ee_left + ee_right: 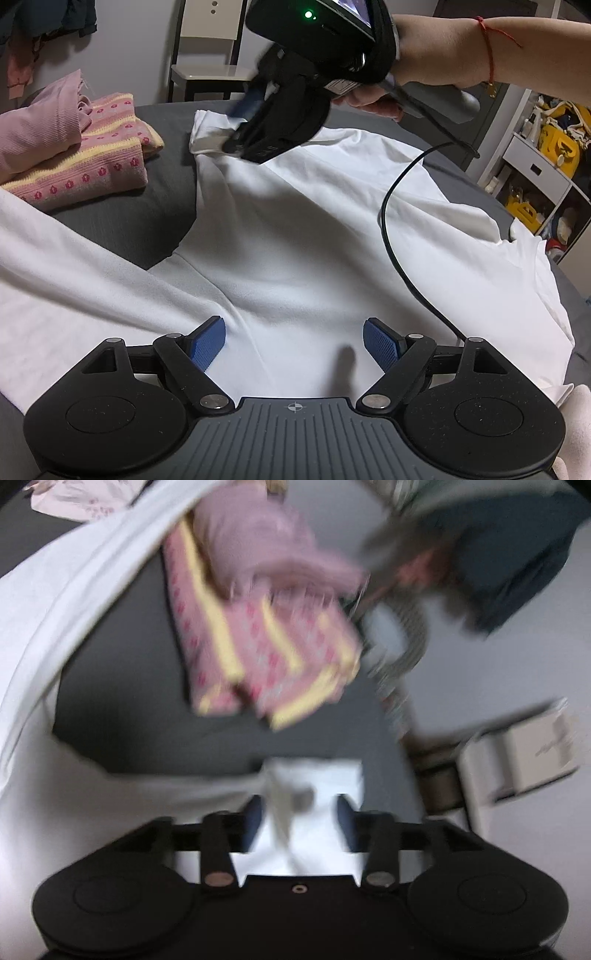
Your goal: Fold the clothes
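- A folded pink and yellow knit (85,162) lies at far left on the dark grey bed (122,221), with a plain pink garment (40,125) on top, apart from the work.
- The white shirt (295,229) is spread across the middle of the bed, one sleeve trailing toward the near left.
- The left gripper (294,341) hovers over the shirt's near part, its 2 blue pads (207,345) wide apart and holding nothing.
- The right gripper (301,818) sits at the shirt's far corner; its own blurred view shows the jaws part open with white cloth between, pinched or not I cannot tell.
- The cloth looks light, limp and wrinkle-prone; best taken at a hem or corner edge.
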Action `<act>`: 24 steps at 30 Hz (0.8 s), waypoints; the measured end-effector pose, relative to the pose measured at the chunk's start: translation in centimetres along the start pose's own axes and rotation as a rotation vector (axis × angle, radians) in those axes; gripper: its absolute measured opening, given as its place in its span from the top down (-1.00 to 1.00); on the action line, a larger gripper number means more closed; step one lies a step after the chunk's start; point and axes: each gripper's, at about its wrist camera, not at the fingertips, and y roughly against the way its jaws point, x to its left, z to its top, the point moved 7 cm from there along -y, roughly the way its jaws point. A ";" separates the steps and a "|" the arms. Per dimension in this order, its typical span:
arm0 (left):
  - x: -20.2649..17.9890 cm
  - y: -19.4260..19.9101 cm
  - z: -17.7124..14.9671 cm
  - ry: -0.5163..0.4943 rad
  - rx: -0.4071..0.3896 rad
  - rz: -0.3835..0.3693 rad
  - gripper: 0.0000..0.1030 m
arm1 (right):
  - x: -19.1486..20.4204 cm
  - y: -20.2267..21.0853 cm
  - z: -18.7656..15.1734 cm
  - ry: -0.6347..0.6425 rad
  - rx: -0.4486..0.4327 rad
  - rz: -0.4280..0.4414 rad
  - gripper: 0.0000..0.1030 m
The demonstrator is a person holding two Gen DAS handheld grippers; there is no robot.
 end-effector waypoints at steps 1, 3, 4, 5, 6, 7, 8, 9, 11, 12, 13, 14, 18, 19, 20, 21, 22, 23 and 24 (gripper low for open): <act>0.0 0.0 0.0 0.001 0.001 -0.001 -0.59 | 0.3 0.0 0.4 0.010 -0.012 -0.004 0.00; 0.0 0.0 0.0 0.003 0.001 -0.002 -0.59 | 0.9 -0.6 1.1 0.019 -0.003 0.006 0.10; 0.0 0.0 0.0 0.002 0.001 -0.002 -0.59 | 1.0 -1.1 1.3 0.020 0.005 -0.005 0.12; 0.0 0.0 0.0 -0.001 0.001 -0.001 -0.59 | 1.2 -1.7 1.3 0.024 0.015 -0.018 0.14; 0.0 0.0 -0.1 -0.003 0.000 0.000 -0.59 | 1.3 -2.3 1.3 0.032 0.028 -0.036 0.18; 0.0 0.0 -0.1 -0.006 0.000 0.001 -0.59 | 1.4 -2.9 1.2 0.034 0.044 -0.052 0.23; 0.0 0.0 -0.1 -0.008 0.000 0.000 -0.59 | 1.5 -3.4 1.1 0.022 0.057 -0.052 0.27; 0.0 0.0 -0.1 -0.008 0.000 0.000 -0.59 | 1.6 -4.0 1.0 0.010 0.070 -0.052 0.32; 0.0 0.0 -0.1 -0.008 0.000 -0.001 -0.59 | 1.7 -4.7 0.8 -0.009 0.096 -0.061 0.40; 0.0 0.0 -0.1 -0.007 0.000 -0.001 -0.59 | 1.8 -5.0 0.7 -0.014 0.105 -0.070 0.40; 0.0 0.0 -0.1 -0.007 0.000 -0.002 -0.59 | 1.9 -5.0 0.7 -0.015 0.106 -0.081 0.39; 0.0 0.0 -0.1 -0.006 0.000 -0.002 -0.59 | 2.0 -5.0 0.8 -0.021 0.104 -0.087 0.34; 0.0 0.0 -0.2 -0.011 -0.001 0.001 -0.59 | 2.3 -5.0 1.1 -0.044 0.096 -0.110 0.29; -0.1 0.0 -0.2 -0.012 -0.001 0.002 -0.59 | 2.3 -5.0 1.2 -0.052 0.093 -0.113 0.29; -0.1 0.0 -0.2 -0.013 -0.001 0.003 -0.59 | 2.1 -5.0 1.2 -0.062 0.090 -0.111 0.29; -0.1 -0.1 -0.2 -0.014 -0.001 0.003 -0.59 | 2.0 -5.1 1.2 -0.074 0.089 -0.110 0.29; -0.1 -0.1 -0.2 -0.015 -0.001 0.004 -0.59 | 1.8 -5.3 1.2 -0.087 0.092 -0.112 0.29; -0.1 -0.1 -0.2 -0.016 -0.001 0.004 -0.59 | 1.7 -5.4 1.2 -0.096 0.096 -0.115 0.29; -0.1 -0.1 -0.2 -0.016 -0.001 0.005 -0.59 | 1.7 -5.6 1.2 -0.093 0.098 -0.120 0.29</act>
